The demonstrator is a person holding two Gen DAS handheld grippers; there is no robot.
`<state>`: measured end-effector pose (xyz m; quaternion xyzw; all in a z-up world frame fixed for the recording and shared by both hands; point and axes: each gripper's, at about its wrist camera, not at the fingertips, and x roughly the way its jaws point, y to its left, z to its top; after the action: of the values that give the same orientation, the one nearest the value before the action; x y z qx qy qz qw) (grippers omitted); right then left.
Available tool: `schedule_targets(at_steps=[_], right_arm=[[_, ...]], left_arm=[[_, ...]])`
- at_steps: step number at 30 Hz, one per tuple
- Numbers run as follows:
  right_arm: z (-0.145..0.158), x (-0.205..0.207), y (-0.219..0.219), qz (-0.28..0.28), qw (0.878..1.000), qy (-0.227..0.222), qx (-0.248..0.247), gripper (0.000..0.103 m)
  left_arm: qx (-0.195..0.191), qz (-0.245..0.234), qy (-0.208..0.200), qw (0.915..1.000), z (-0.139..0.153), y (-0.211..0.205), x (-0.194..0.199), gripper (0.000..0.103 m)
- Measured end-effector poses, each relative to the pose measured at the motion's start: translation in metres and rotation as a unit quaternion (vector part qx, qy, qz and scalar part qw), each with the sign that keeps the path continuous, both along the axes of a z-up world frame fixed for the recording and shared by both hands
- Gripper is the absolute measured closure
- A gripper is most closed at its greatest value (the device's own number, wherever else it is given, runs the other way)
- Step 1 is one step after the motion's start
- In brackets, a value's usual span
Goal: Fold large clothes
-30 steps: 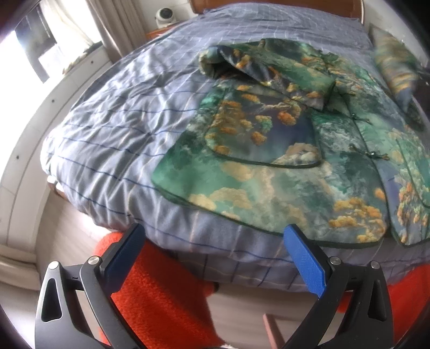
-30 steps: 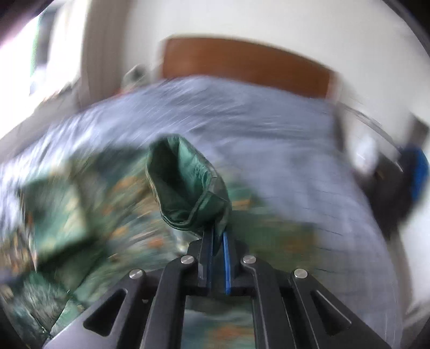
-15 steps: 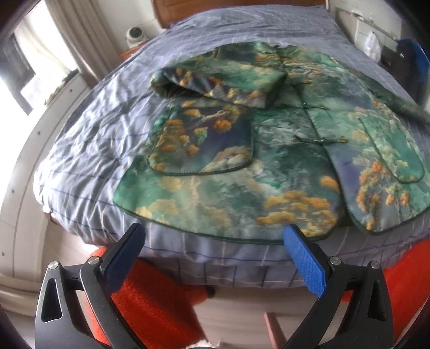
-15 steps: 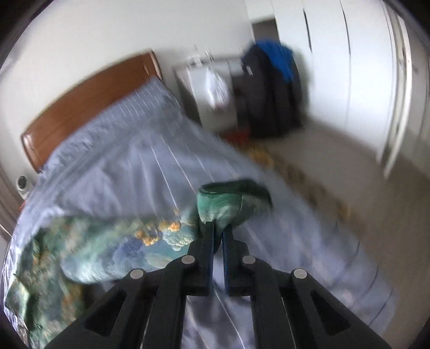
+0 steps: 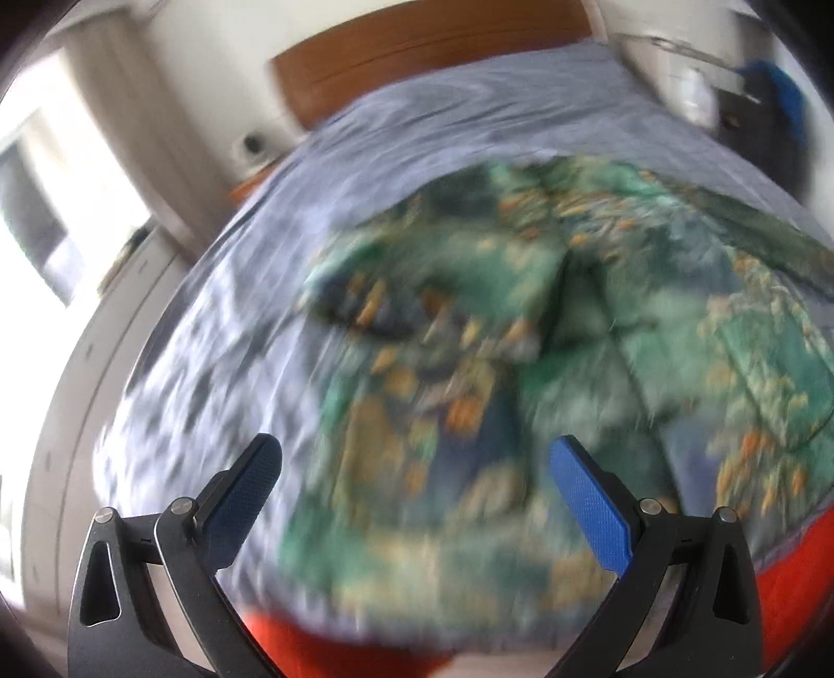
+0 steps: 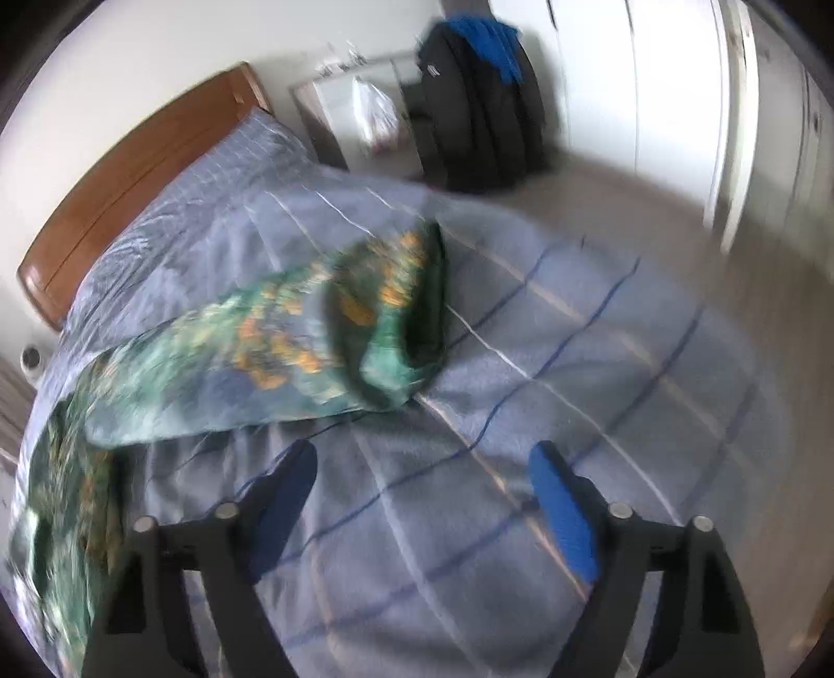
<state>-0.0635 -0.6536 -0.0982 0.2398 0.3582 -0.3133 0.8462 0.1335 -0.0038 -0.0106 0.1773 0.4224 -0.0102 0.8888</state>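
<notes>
A green patterned jacket (image 5: pixel 547 354) with orange and blue print lies spread on the bed, blurred in the left wrist view. My left gripper (image 5: pixel 417 464) is open and empty, above the jacket's near hem. In the right wrist view one sleeve (image 6: pixel 292 339) lies stretched out across the blanket, its cuff (image 6: pixel 417 339) open toward the camera. My right gripper (image 6: pixel 425 469) is open and empty, just short of the cuff and apart from it.
The bed has a grey-blue checked blanket (image 6: pixel 573 391) and a wooden headboard (image 5: pixel 432 47). An orange-red cloth (image 5: pixel 792 573) shows below the bed's near edge. A dark backpack with blue cloth (image 6: pixel 479 88) and white wardrobe doors (image 6: pixel 677 104) stand beyond the bed.
My right gripper has opened and let go of the sleeve cuff, which now lies on the blanket. My left gripper has moved in over the jacket, still open.
</notes>
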Motion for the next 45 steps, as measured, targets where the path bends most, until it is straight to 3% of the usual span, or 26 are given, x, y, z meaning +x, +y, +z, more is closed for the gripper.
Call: schedule_targets(at_steps=[4,8,11,13,14,15,16,18,20,22,24,27,30,34,38,40,42,43,44,45], right_arm=[[0.023,-0.013,0.052,0.051,0.998,-0.033,-0.016,0.019],[0.022,-0.012,0.134,0.111,0.991,-0.067,-0.015,0.019],[0.015,-0.019,0.183,0.148,0.986,-0.077,-0.014,0.019],[0.009,-0.019,0.21,0.168,0.983,-0.074,-0.015,0.019],[0.008,-0.023,0.223,0.181,0.981,-0.073,-0.017,0.019],[0.006,-0.022,0.233,0.192,0.979,-0.071,-0.022,0.019],[0.006,-0.028,0.238,0.198,0.977,-0.069,-0.028,0.019],[0.006,-0.029,0.253,0.217,0.973,-0.066,-0.046,0.019],[0.005,-0.026,0.261,0.228,0.969,-0.068,-0.065,0.019],[0.01,-0.026,0.27,0.238,0.964,-0.075,-0.087,0.019],[0.016,-0.027,0.277,0.244,0.96,-0.087,-0.104,0.019],[0.018,-0.025,0.285,0.254,0.957,-0.096,-0.107,0.019],[0.014,-0.019,0.295,0.266,0.955,-0.087,-0.098,0.019],[0.007,-0.013,0.31,0.284,0.953,-0.071,-0.083,0.019],[0.003,-0.013,0.321,0.292,0.952,-0.056,-0.075,0.019],[0.001,-0.014,0.324,0.289,0.953,-0.05,-0.07,0.019],[0.002,-0.015,0.324,0.285,0.955,-0.046,-0.065,0.019],[0.003,-0.015,0.322,0.282,0.956,-0.045,-0.065,0.019],[0.004,-0.015,0.319,0.277,0.958,-0.045,-0.062,0.019],[0.005,-0.014,0.315,0.273,0.959,-0.045,-0.058,0.019]], left_arm=[[0.047,-0.067,0.041,0.9958,-0.034,-0.047,0.072,0.0],[0.095,-0.091,0.087,0.9875,-0.087,-0.079,0.119,0.0],[0.099,-0.091,0.121,0.9835,-0.118,-0.085,0.137,0.001],[0.082,-0.085,0.123,0.9853,-0.122,-0.079,0.14,0.019],[0.078,-0.075,0.119,0.987,-0.121,-0.073,0.142,0.059],[0.058,-0.065,0.125,0.9884,-0.117,-0.064,0.145,0.083],[0.032,-0.054,0.125,0.9902,-0.111,-0.054,0.146,0.09],[-0.021,-0.012,0.109,0.9937,-0.086,-0.022,0.15,0.091],[-0.07,0.035,0.08,0.9937,-0.054,0.021,0.152,0.092],[-0.117,0.09,0.046,0.988,-0.017,0.079,0.151,0.092],[-0.132,0.147,0.008,0.9803,0.007,0.137,0.147,0.092],[-0.113,0.227,-0.033,0.9667,0.023,0.21,0.142,0.093],[-0.089,0.305,-0.044,0.947,0.013,0.277,0.142,0.093],[-0.06,0.384,-0.018,0.9211,-0.034,0.338,0.15,0.094],[-0.085,0.432,0.018,0.8978,-0.082,0.371,0.148,0.093],[-0.116,0.447,0.028,0.8868,-0.095,0.384,0.14,0.087],[-0.113,0.471,0.028,0.8746,-0.099,0.395,0.129,0.07],[-0.106,0.477,0.024,0.8722,-0.096,0.402,0.122,0.061],[-0.107,0.473,0.019,0.8745,-0.092,0.405,0.113,0.04],[-0.111,0.464,0.011,0.8787,-0.089,0.404,0.103,0.029]])
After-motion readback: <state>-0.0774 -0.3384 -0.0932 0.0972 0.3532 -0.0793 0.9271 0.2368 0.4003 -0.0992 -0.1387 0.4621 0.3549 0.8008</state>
